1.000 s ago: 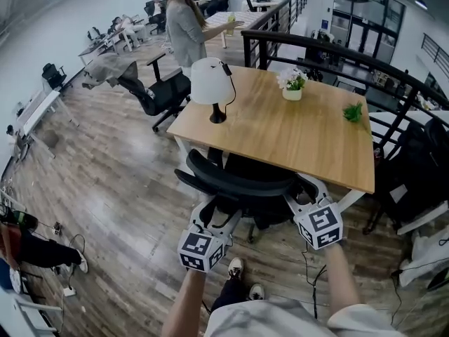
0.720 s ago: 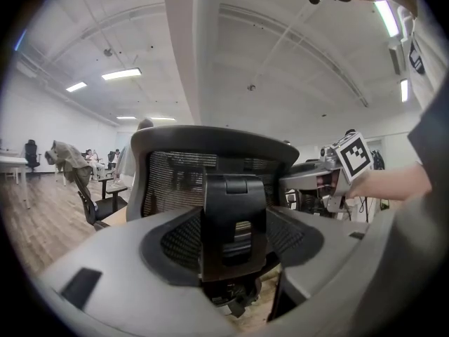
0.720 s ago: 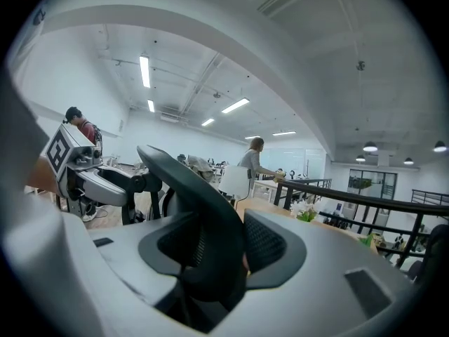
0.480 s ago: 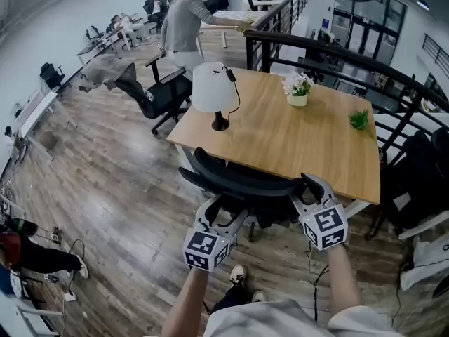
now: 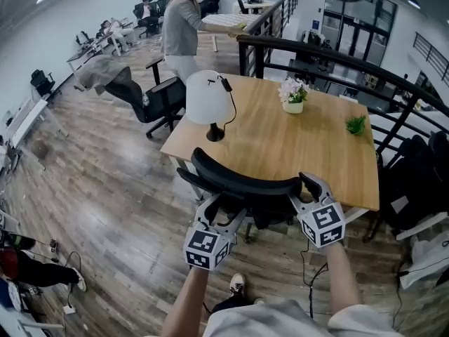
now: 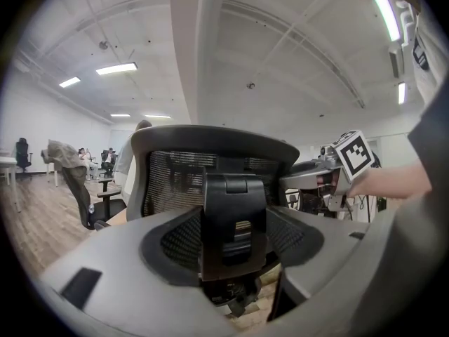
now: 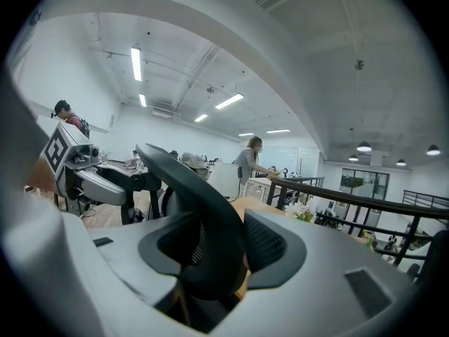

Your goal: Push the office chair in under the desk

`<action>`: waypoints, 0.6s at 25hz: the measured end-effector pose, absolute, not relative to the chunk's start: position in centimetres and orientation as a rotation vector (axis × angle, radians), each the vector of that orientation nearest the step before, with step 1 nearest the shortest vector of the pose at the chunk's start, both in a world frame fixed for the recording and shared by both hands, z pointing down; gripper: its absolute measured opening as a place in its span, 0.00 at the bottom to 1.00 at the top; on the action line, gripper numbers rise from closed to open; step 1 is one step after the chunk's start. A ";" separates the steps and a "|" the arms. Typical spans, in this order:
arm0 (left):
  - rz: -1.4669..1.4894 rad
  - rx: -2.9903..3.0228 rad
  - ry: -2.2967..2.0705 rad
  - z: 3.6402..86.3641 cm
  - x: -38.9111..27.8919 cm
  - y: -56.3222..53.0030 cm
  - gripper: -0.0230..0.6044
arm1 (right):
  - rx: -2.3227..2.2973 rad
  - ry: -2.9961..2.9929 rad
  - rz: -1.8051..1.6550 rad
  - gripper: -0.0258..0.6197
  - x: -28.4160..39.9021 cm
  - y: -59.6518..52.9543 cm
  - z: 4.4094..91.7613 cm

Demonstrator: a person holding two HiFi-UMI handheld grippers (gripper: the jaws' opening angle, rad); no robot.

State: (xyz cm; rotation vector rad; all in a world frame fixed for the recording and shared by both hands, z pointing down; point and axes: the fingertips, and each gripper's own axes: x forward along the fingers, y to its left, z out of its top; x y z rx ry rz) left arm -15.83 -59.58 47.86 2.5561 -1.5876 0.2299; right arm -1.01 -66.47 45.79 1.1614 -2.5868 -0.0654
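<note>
The black office chair (image 5: 242,184) stands at the near edge of the wooden desk (image 5: 309,153), its seat partly under the top and its curved mesh back toward me. My left gripper (image 5: 223,206) is shut on the chair's central back bracket (image 6: 233,220), which fills the gap between the pads. My right gripper (image 5: 309,182) is shut on the right end of the backrest rim (image 7: 203,216). In the left gripper view the right gripper's marker cube (image 6: 354,156) shows beyond the backrest.
On the desk stand a white lamp (image 5: 208,97), a flower pot (image 5: 292,93) and a small green plant (image 5: 356,125). A black railing (image 5: 337,51) runs behind it. Another office chair (image 5: 151,97) and a standing person (image 5: 179,27) are at the far left; dark chairs (image 5: 421,181) crowd the right.
The chair back has edged a little closer over the desk's near edge, with both grippers holding it. The person in the background has turned toward the far table.
</note>
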 end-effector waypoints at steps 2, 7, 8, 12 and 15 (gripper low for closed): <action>0.229 2.561 -1.581 47.8 -16.2 -60.5 0.51 | 1.171 -2.574 -0.062 0.37 -1.3 -67.4 45.7; 0.238 2.557 -1.577 47.7 -16.8 -62.6 0.51 | 1.201 -2.551 -0.056 0.37 -1.8 -69.3 45.7; 0.240 2.554 -1.577 47.8 -16.9 -63.0 0.51 | 1.210 -2.548 -0.055 0.37 -1.9 -69.7 45.7; 0.246 2.547 -1.575 47.9 -16.9 -64.7 0.51 | 1.233 -2.535 -0.054 0.37 -2.0 -71.4 45.8; 0.244 2.541 -1.579 47.8 -17.0 -65.5 0.51 | 1.247 -2.525 -0.057 0.37 -2.0 -72.4 45.8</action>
